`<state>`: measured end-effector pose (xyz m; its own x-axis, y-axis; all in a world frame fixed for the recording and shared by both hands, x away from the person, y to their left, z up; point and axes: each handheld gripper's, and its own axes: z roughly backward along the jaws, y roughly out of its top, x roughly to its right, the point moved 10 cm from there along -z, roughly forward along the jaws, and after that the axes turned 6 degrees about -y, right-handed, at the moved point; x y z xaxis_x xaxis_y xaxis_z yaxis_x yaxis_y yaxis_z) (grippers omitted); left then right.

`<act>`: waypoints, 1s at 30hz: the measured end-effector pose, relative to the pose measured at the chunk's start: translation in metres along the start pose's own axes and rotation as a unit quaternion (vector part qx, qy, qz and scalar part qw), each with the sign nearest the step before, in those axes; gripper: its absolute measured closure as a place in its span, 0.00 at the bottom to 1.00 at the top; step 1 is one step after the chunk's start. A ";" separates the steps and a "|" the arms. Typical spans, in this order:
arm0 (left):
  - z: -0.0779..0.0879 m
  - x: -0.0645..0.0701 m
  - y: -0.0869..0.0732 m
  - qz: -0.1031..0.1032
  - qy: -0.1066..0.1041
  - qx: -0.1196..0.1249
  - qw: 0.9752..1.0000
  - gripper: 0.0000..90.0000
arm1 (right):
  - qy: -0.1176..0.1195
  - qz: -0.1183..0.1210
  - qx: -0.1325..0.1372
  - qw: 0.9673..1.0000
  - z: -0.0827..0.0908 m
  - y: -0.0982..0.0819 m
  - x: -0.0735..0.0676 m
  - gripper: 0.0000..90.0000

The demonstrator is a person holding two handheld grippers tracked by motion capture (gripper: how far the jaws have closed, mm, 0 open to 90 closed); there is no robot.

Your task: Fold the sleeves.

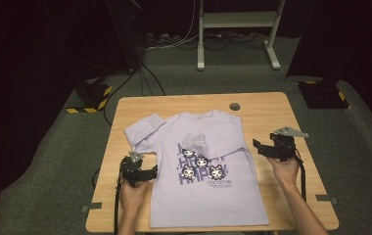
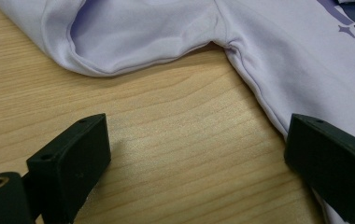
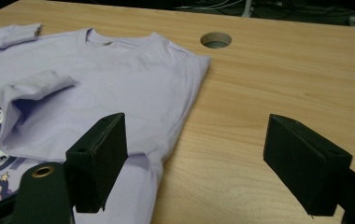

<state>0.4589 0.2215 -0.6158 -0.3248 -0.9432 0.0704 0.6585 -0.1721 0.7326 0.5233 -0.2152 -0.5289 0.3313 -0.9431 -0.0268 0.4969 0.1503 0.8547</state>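
A lavender long-sleeved shirt (image 1: 208, 196) with a cartoon print lies flat, front up, on the wooden table (image 1: 272, 110). One sleeve (image 1: 196, 142) is folded across the chest, its cuff (image 3: 40, 86) resting above the print. The other sleeve (image 1: 142, 129) stretches toward the table's left. My left gripper (image 1: 152, 172) sits low at the shirt's left side, just below the armpit (image 2: 227, 46), open, with bare wood between its jaws (image 2: 194, 158). My right gripper (image 1: 257, 146) hovers by the shirt's right edge, open (image 3: 196, 158); one jaw is over the fabric, the other over wood.
A round cable hole (image 1: 235, 106) lies in the table near its far edge, beyond the collar (image 3: 105, 39). Bare wood runs along the table's right side (image 3: 283, 79). On the floor behind stand a white desk frame (image 1: 238, 29), cables and two black bases with striped tape.
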 end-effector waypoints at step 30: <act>0.000 0.000 0.000 0.001 0.001 0.001 1.000 0.08 | -0.082 0.049 -0.074 0.993 -0.010 -0.072 0.032 0.24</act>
<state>0.4591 0.2217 -0.6157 -0.3219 -0.9441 0.0710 0.6585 -0.1694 0.7332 0.5059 -0.2528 -0.5965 0.2553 -0.9556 0.1469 0.5856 0.2737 0.7630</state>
